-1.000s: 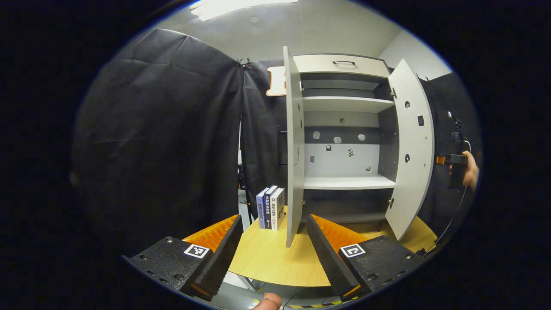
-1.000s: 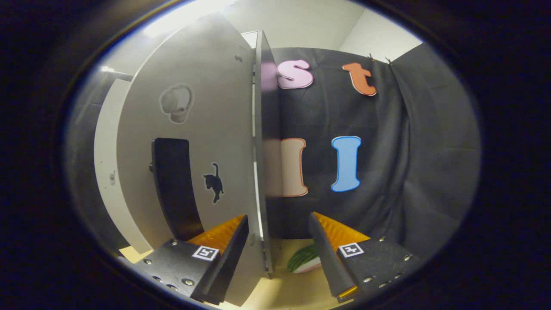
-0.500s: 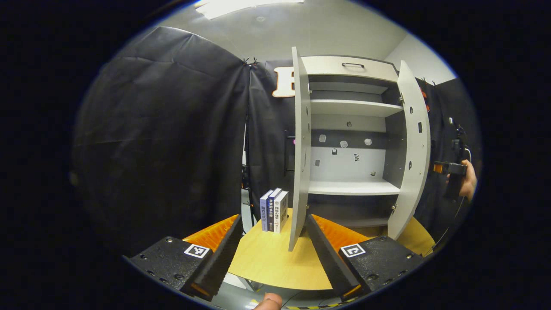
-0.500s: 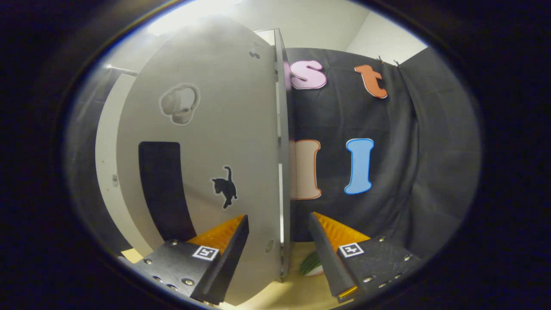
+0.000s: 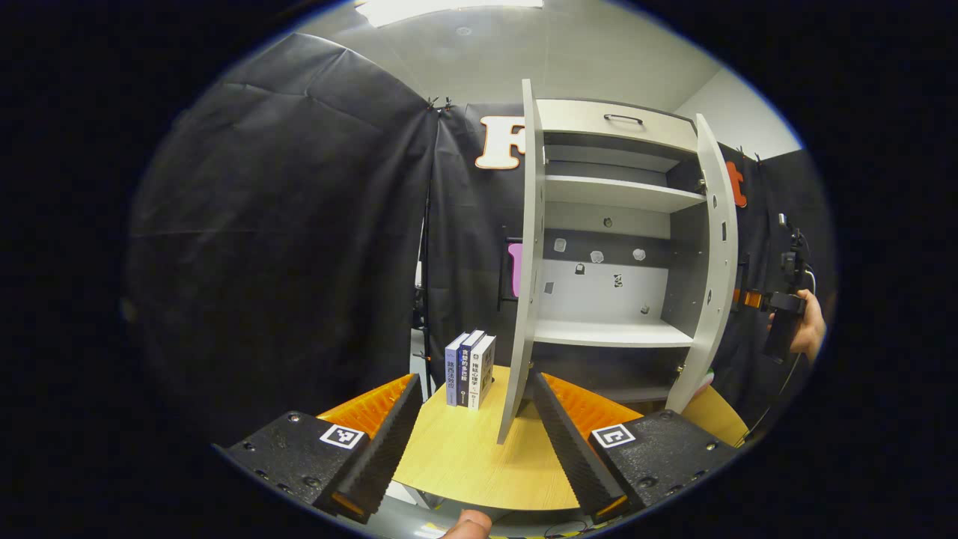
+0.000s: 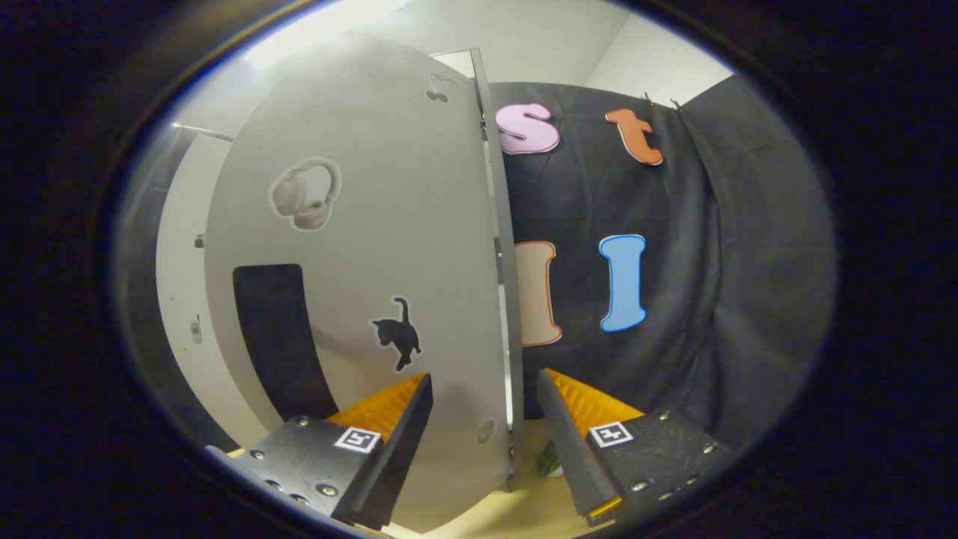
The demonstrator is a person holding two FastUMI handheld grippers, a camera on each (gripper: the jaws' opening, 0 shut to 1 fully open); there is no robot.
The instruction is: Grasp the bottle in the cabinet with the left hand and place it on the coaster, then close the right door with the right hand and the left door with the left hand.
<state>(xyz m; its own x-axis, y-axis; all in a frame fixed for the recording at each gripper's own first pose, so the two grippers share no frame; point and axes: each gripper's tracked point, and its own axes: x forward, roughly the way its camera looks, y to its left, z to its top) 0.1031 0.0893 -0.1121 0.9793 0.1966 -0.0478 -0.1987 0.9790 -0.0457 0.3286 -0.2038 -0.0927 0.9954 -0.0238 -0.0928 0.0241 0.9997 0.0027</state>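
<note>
The grey cabinet stands on the wooden table with both doors open. Its left door faces me nearly edge-on, just beyond my left gripper, which is open and holds nothing. The shelves I see inside are bare. The right door is partly swung in. In the right gripper view its outer face, with a cat sticker and a headphone sticker, is very close. My right gripper is open, with the door's free edge standing between its fingers. A hand holds that gripper behind the right door.
Three books stand upright on the table left of the cabinet. A green-striped thing lies on the table behind the right door. A closed drawer with a handle tops the cabinet.
The right door has swung inward toward the cabinet, with the right gripper following its outer face. The left gripper has shifted slightly; the left door has not swung.
</note>
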